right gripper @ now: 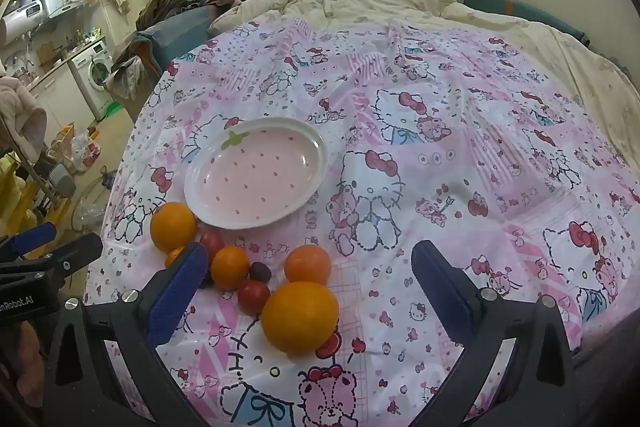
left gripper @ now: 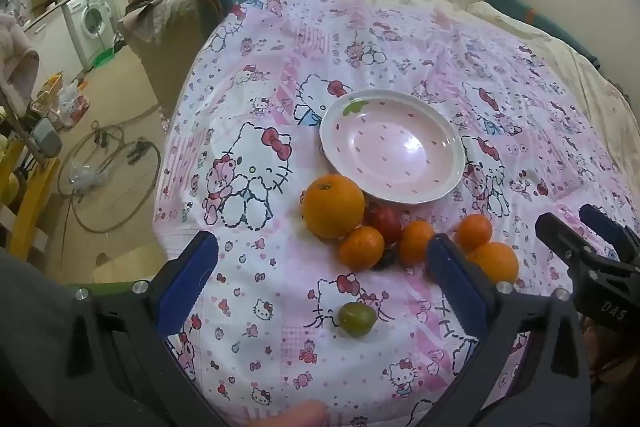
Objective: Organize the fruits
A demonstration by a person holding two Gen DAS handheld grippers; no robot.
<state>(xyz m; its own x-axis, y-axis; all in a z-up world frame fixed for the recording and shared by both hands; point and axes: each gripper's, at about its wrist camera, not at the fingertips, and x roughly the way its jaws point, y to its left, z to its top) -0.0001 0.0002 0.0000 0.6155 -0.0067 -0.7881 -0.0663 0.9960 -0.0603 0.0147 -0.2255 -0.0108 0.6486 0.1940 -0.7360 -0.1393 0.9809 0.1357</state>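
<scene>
A small one-room home is shown: a bed with a rumpled quilt is seen beside a kitchen corner, where a washing machine is fitted under a counter (a water heater is mounted above).

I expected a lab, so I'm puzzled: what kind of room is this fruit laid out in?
Most likely a small studio flat. The fruit and the pink plate lie on a cartoon-print sheet spread over a bed with a rumpled duvet, while a washing machine under a kitchen counter stands in the same room.
</scene>
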